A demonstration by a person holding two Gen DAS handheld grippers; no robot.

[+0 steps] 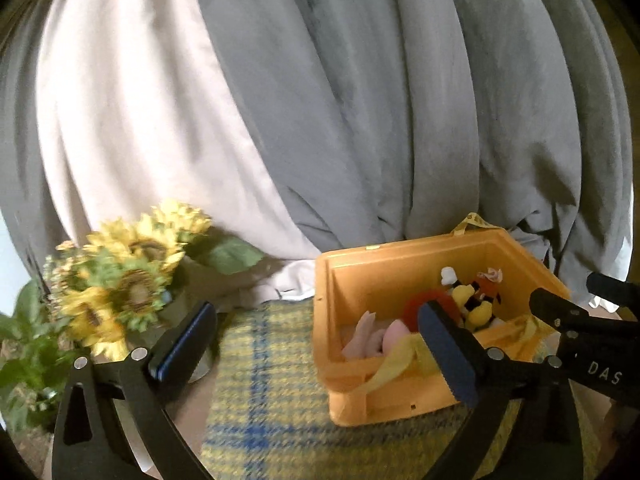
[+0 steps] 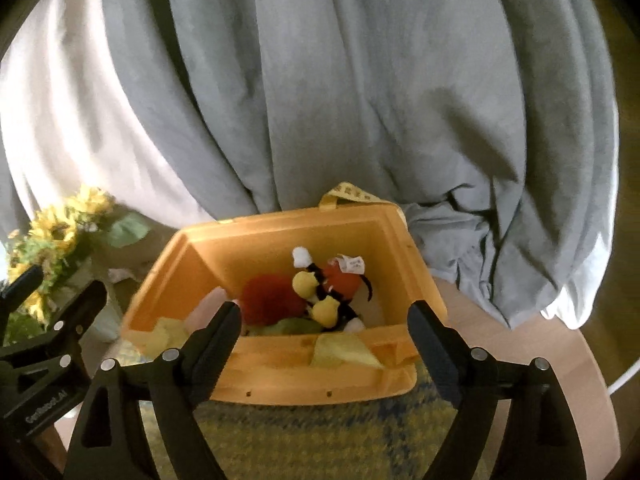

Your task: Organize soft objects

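Observation:
An orange-yellow storage box (image 1: 384,264) (image 2: 280,376) stands on a yellow and blue plaid cloth (image 1: 260,392). Inside lie several soft toys: a red plush (image 2: 268,300), a black, yellow and red character plush (image 2: 324,288) (image 1: 476,300), and a pale pink one (image 1: 372,340). My left gripper (image 1: 316,332) is wide open with nothing between its fingers, to the left of and in front of the box. Facing the box's front wall, my right gripper (image 2: 324,328) is also open and empty. It shows in the left wrist view at the right edge (image 1: 576,320).
A bunch of artificial sunflowers (image 1: 120,280) (image 2: 52,236) stands left of the box. Grey curtains (image 1: 360,100) hang close behind. A yellow strap (image 2: 352,194) sticks up behind the box. The round wooden table's edge (image 2: 560,344) curves at the right.

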